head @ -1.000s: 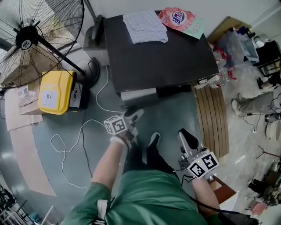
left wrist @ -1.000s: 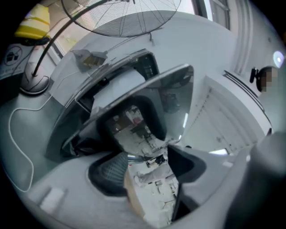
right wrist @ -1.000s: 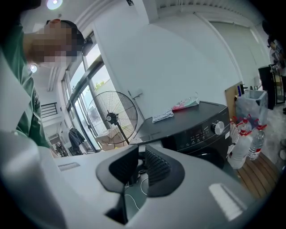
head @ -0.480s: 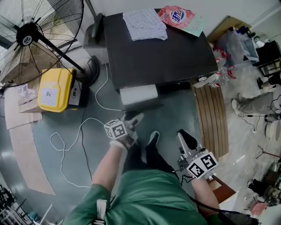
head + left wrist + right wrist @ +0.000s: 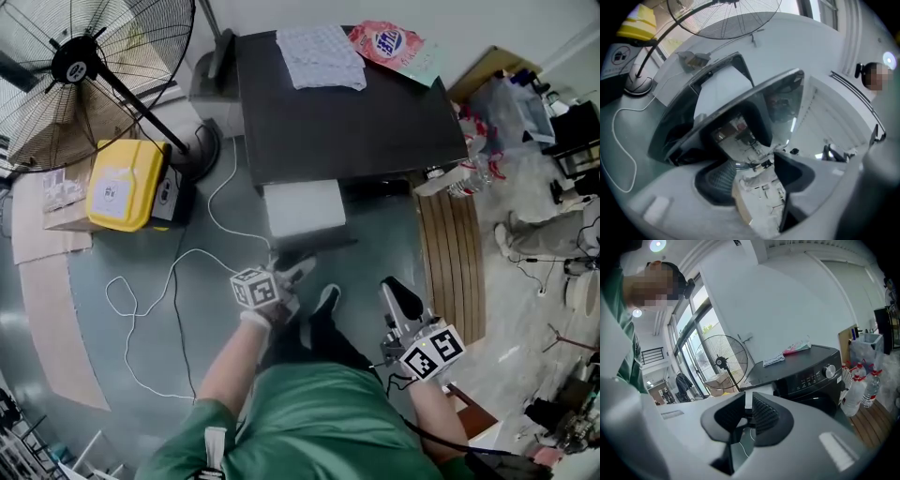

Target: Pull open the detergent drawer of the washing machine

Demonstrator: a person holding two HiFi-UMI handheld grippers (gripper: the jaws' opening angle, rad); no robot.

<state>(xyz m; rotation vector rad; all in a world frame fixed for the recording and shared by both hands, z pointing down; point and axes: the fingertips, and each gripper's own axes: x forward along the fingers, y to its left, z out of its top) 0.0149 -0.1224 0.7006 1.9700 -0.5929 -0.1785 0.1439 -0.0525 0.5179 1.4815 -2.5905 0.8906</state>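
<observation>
Two grippers are showing in the head view, both low in front of the washing machine [image 5: 347, 122]. The detergent drawer [image 5: 302, 208] is standing pulled well out of the machine's front, at the left end as the head view shows it. Its white body is sticking out toward the person, with the dark front panel at the near end.

The left gripper [image 5: 298, 269] is pointing at that panel from just in front. Its jaws are standing wide apart and have just been opening further. In the left gripper view the panel's glossy face is showing in the gap between them; the pads are not pressing on it, and I cannot tell whether a tip is touching it.

The right gripper [image 5: 401, 295] is hanging off to the right, well apart from the drawer. Its jaws are drawn together to a narrow slit and are gripping nothing.

A pale cloth [image 5: 323, 58] and a pink detergent pouch [image 5: 384, 42] are lying near the back edge of the machine's top. A floor fan [image 5: 80, 66] is standing to the left, with a yellow case [image 5: 120, 183] beside its base. A white cable [image 5: 178, 272] is trailing across the floor near the left gripper. A wooden slat platform [image 5: 455, 248] is lying to the right of the machine.
</observation>
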